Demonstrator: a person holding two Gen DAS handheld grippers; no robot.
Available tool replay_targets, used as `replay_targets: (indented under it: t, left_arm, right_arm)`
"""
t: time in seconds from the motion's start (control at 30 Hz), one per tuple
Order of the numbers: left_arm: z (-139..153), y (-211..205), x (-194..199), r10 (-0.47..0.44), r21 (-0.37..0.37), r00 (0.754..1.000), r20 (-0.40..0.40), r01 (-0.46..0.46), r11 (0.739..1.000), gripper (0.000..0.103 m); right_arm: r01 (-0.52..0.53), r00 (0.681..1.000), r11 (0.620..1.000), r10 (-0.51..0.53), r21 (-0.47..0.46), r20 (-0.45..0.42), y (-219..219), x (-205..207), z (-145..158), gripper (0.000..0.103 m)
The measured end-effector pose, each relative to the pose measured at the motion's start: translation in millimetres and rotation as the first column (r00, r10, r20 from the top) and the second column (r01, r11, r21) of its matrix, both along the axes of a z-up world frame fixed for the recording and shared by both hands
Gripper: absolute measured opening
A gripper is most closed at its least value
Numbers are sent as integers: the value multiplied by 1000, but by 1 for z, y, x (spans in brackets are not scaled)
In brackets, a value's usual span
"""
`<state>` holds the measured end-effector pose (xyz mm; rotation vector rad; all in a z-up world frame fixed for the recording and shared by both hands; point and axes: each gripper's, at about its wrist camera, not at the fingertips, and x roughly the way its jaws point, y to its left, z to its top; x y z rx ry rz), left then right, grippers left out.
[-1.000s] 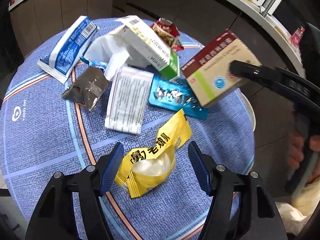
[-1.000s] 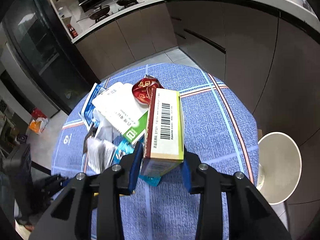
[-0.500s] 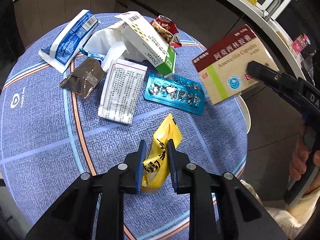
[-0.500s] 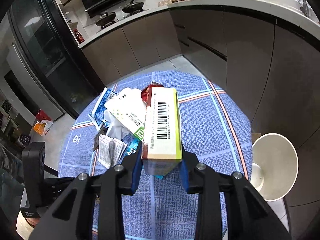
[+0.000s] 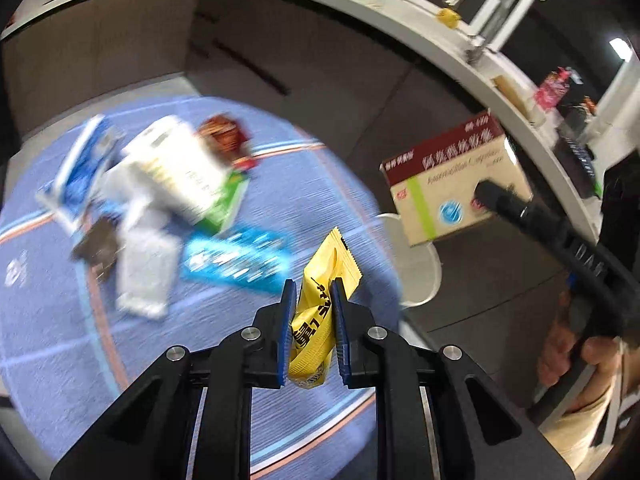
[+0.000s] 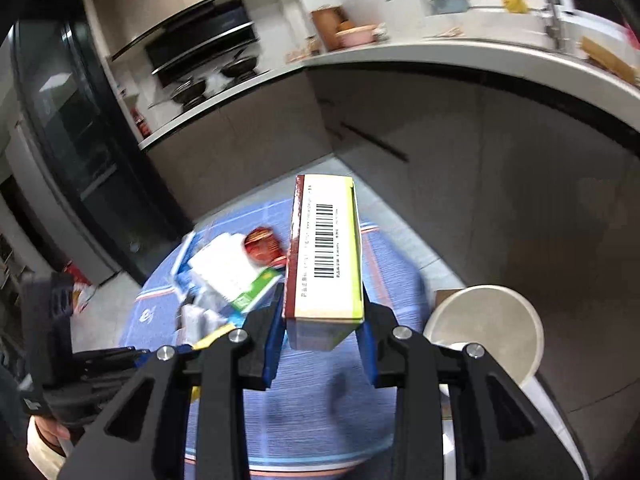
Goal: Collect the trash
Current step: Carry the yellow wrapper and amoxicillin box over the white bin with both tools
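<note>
Left tool (image 5: 311,326): narrow, pinched on the yellow sachet (image 5: 320,312), lifted clear of the tabletop (image 5: 60,340); sachet held by its lower half only, upper end sticking out ahead of the pads, soft and crinkled; possible slip if the thin film slides between the pads during a quick swing.

Ahead and to the left of this tool, on the blue round tabletop: the remaining trash, blurred; a blue-white packet (image 5: 80,168), a white box with green end (image 5: 188,180), a red snack wrapper (image 5: 224,140), a folded leaflet (image 5: 146,272), a blue blister strip (image 5: 236,260); not yet collected.

Ahead and to the right of the left tool: white round bin (image 5: 420,276), beside the tabletop edge, partly hidden behind the medicine box (image 5: 452,184); probably the place for dropping.

Right tool (image 6: 323,332): half closed on the medicine box (image 6: 324,248), gripped at its near end, most of the box reaching forward beyond the pads; long lever, so possible tilt or twist out of the grip; cardboard walls may also cave in under pressure.

To the right of the right tool and lower: the white bin (image 6: 488,320), opening visible, well reachable by judgement.

Further risks: both tools heading to one bin, so possible bump between them; release too early, then the light sachet falling on the floor beside the rim; box landing across the rim instead of inside.
</note>
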<state>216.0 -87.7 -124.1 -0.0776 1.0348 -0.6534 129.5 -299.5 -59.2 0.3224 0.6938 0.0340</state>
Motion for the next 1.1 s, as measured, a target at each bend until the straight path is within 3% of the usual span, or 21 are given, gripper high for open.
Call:
replay_targets:
  t: [0.2, 0.43, 0.73, 0.97, 1.1]
  left_arm:
    - [9, -78, 11, -102, -60, 995, -9, 102, 993, 17]
    - [-7, -161, 23, -187, -69, 981, -60, 182, 981, 17]
    - [-76, -246, 58, -213, 54, 964, -161, 224, 973, 17]
    - [-110, -270, 68, -200, 113, 960, -194, 225, 968, 17]
    - [-111, -280, 65, -222, 137, 960, -170, 246, 959, 18]
  right_arm:
    - [155, 988, 988, -155, -12, -29, -67, -19, -20, 32]
    - [281, 951, 960, -278, 2, -136, -133, -21, -85, 32]
    - [258, 933, 966, -240, 34, -267, -157, 12, -175, 33]
    - [238, 919, 971, -216, 27, -331, -164, 27, -207, 33]
    - [235, 915, 971, -211, 31, -343, -170, 29, -215, 34]
